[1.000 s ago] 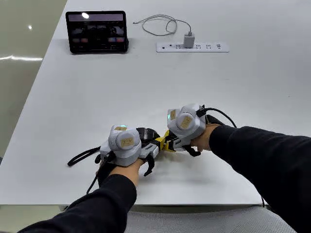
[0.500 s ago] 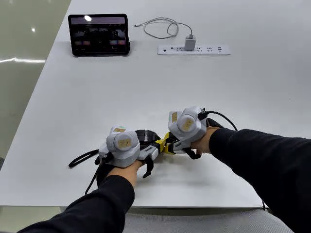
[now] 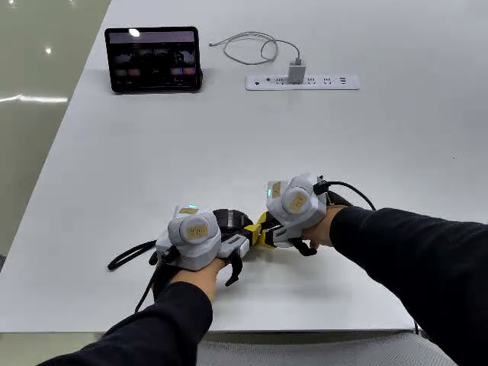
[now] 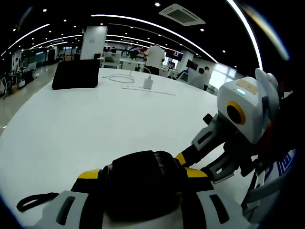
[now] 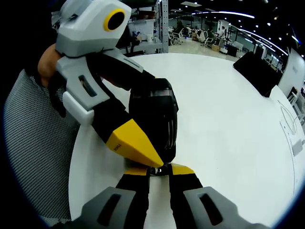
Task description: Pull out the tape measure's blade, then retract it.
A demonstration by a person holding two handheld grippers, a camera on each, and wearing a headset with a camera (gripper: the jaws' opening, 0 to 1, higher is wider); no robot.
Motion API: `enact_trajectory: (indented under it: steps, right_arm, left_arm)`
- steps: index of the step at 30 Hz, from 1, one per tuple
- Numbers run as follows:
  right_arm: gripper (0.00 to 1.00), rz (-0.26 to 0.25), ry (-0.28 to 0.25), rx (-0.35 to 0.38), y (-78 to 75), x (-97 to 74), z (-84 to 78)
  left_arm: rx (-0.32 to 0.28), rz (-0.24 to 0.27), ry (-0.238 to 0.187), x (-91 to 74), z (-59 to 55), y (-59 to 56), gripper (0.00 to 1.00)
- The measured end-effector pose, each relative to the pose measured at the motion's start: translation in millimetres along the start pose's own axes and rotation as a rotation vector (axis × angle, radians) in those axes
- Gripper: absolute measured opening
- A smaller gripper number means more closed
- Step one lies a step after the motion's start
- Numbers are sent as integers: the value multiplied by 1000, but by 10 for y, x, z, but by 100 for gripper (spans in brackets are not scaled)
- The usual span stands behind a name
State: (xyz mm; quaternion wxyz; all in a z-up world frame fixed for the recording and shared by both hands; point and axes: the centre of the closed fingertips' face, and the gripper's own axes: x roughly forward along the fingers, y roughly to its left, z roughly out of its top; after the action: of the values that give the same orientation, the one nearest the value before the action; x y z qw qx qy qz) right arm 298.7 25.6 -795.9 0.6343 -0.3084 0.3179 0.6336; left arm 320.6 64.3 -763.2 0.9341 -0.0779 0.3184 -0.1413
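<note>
We have the tape measure [image 5: 155,109] on the surface [image 3: 229,145], its case clamped between our left tool's [image 4: 142,174] jaws. Our right tool [image 5: 159,172] sits at its mouth, jaws pinched on the blade tip [image 5: 160,168].

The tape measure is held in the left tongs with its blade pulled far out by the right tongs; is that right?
Not quite: the blade is barely out. The right gripper view shows the right tongs pinching it right beside the tape measure.
</note>
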Motion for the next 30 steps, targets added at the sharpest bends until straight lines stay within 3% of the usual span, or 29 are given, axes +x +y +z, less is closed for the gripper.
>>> enact_trajectory:
  steps: [6, 11, 15, 30]
  right_arm:
    - [12, -13, 2, 8, -2, -4, -4]
    - [14, -51, -20, 35, 7, -18, -16]
    - [21, -98, -32, 44, -23, -114, -45]
    - [44, -143, -115, 176, -53, -378, -119]
  left_arm:
    - [14, -14, -16, -7, -8, -9, 63]
    - [22, -31, 0, 12, -10, -7, 63]
    - [25, -27, -8, 16, 0, -5, 63]
    - [6, -37, 1, 14, -7, -11, 63]
